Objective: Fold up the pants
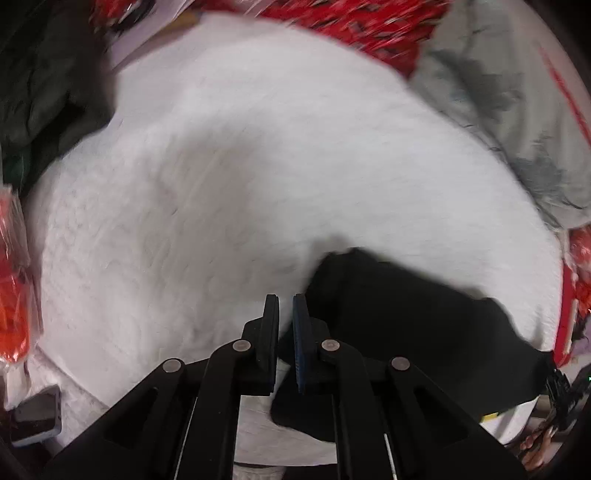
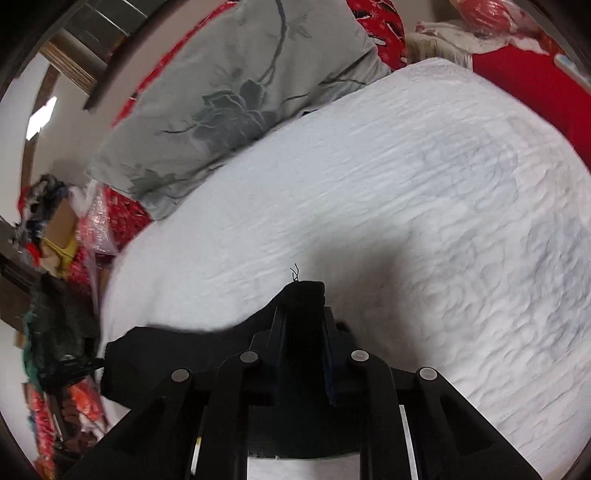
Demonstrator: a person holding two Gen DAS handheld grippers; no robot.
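while both grippers point down at white quilted bedcover (image 2: 369, 192), black pants (image 1: 399, 306) lie on it at 5 o'clock in left view. left gripper (image 1: 285, 306): jaws nearly together, slim gap, pants edge at right pad; whether cloth is pinched, cannot tell. right gripper (image 2: 303, 314): jaws clamped on bunched pants corner, loose threads poking out at 12 o'clock. grey floral pillow (image 2: 236, 92) at 11 o'clock in right view; red patterned bedding (image 1: 354, 22) at 12 in left view.
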